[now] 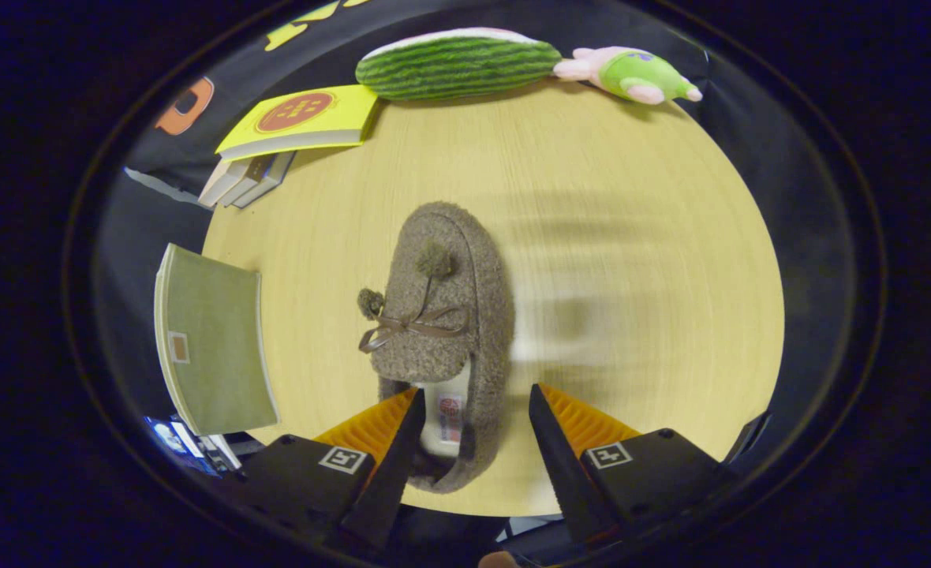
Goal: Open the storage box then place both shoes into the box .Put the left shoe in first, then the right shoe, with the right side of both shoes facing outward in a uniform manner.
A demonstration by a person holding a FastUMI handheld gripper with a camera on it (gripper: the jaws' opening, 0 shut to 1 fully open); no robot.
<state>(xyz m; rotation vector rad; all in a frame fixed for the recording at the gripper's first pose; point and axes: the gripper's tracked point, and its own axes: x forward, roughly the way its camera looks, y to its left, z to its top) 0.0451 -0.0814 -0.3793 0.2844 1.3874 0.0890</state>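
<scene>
Looking forward along our gripper (475, 406), we find its two fingers spread apart, with a fuzzy grey-brown slipper (442, 315) lying on the round pale wooden table (631, 237) beneath them. We see the slipper's heel end and open collar sitting between the fingers, closer to the left one, whose tip overlaps the edge of the collar; whether that finger touches the slipper we cannot tell. The right finger stands apart from the shoe, over bare wood, so nothing is clamped. The slipper's toe points away from us, beyond the fingertips, and a thin brown bow (402, 325) with two small pompoms lies across its upper. Inside the collar we make out a pale insole with a small label.

At the table's far edge we see a long green striped plush shaped like a melon slice (458, 63), and just beside it, to the right, a small pink and green plush toy (631, 75). On the far left lies a yellow book (304, 118) on top of a few other books (244, 177), and nearer to us, at the table's left edge, a green book (213, 339) rests well apart from the slipper
</scene>
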